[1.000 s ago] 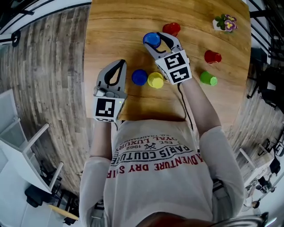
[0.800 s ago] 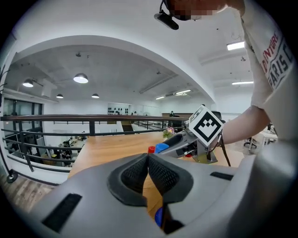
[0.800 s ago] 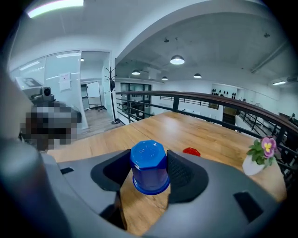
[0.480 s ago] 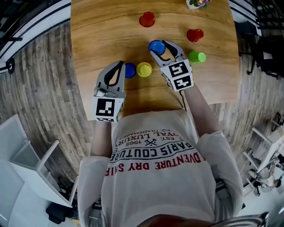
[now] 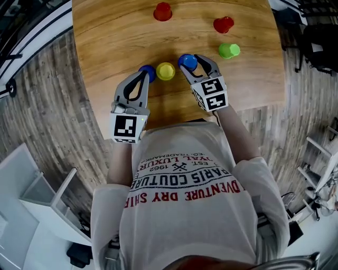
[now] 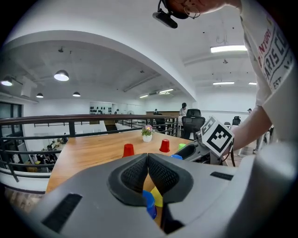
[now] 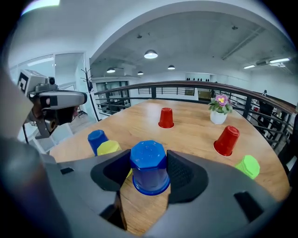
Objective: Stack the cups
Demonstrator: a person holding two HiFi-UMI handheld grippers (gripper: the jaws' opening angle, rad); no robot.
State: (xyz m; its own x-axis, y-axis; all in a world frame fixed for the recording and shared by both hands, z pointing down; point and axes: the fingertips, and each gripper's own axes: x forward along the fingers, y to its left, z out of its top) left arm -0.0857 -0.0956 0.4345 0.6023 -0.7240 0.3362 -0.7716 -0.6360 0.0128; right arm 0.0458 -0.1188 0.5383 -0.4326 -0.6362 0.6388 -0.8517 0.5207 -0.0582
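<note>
My right gripper (image 5: pixel 192 59) (image 7: pixel 149 163) is shut on an upside-down blue cup (image 5: pixel 186 61) (image 7: pixel 149 168), held just over the table near its front. To its left stand an upside-down yellow cup (image 5: pixel 165 70) (image 7: pixel 109 148) and a second blue cup (image 5: pixel 148 73) (image 7: pixel 97 138), side by side. My left gripper (image 5: pixel 142 75) (image 6: pixel 148 160) is shut on nothing, its tip right next to that second blue cup. Farther back are an upright-standing red cup (image 5: pixel 162 11) (image 7: pixel 165 117), a tilted red cup (image 5: pixel 223 24) (image 7: pixel 226 140) and a green cup (image 5: pixel 228 50) (image 7: pixel 248 166) on its side.
The round wooden table (image 5: pixel 116 37) ends just in front of the person's body. A small potted plant (image 7: pixel 219 108) (image 6: pixel 148 131) stands at its far side. A railing runs beyond the table, with an office space behind it.
My right gripper has carried the blue cup from behind the yellow cup toward the person, to the yellow cup's right. My left gripper has moved forward up to the other blue cup.
</note>
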